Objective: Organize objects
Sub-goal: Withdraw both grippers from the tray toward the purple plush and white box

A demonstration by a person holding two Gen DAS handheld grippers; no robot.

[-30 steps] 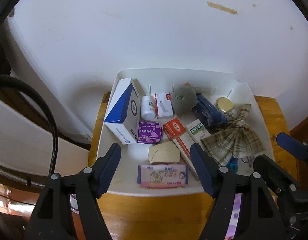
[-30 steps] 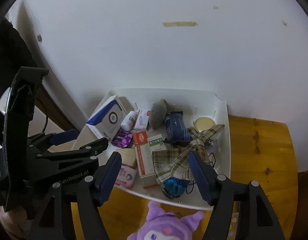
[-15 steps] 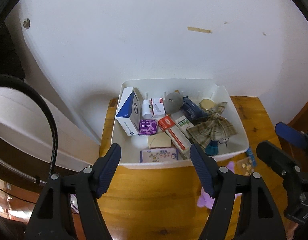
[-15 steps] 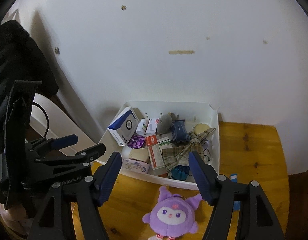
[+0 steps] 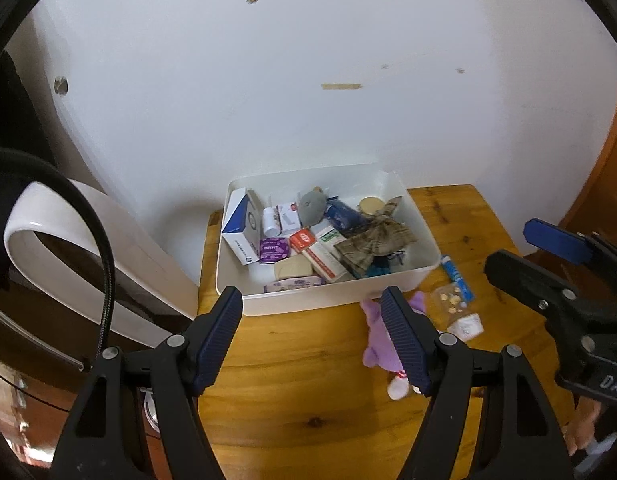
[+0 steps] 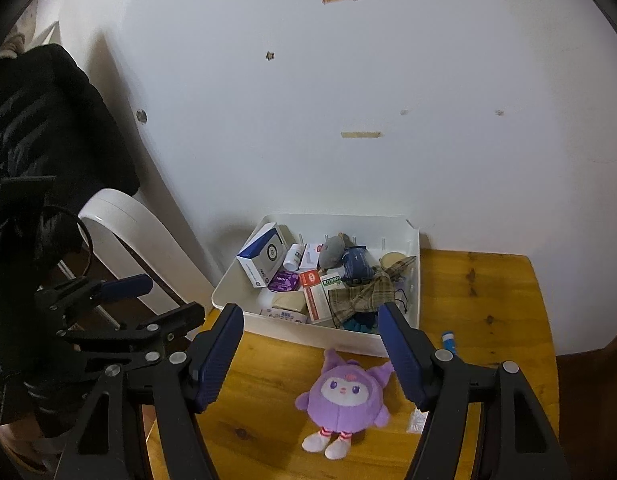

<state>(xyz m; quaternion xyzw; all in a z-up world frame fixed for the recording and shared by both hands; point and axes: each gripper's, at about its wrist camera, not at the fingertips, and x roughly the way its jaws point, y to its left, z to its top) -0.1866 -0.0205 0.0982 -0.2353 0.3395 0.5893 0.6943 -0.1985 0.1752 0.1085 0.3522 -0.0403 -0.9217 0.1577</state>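
Objects for sorting sit mostly in a white plastic bin, rectangular with rounded corners and smooth walls, set on a varnished, knotted wooden surface against a white wall.

Contents noted in the bin:
- a blue-and-white cardboard box leaning at the left end;
- a small white bottle beside it;
- a glossy purple packet;
- a red-and-white carton, long and flat;
- a grey felt-like plush, rounded;
- a dark blue pouch;
- a round tin with a pale lid;
- a crumpled plaid cloth draped over the right half;
- a tan flat pad and a soft wipes pack against the near wall.

Outside the bin, a purple plush doll lies face-up on the surface just in front of the near wall, round-bodied, with striped legs. A blue tube and a clear sachet of small round pieces lie to the right of it.

Left hand-held gripper: ribbed blue pads, jaws standing well apart, nothing between them, above the surface short of the bin. Right hand-held gripper: likewise parted and empty, above the doll.
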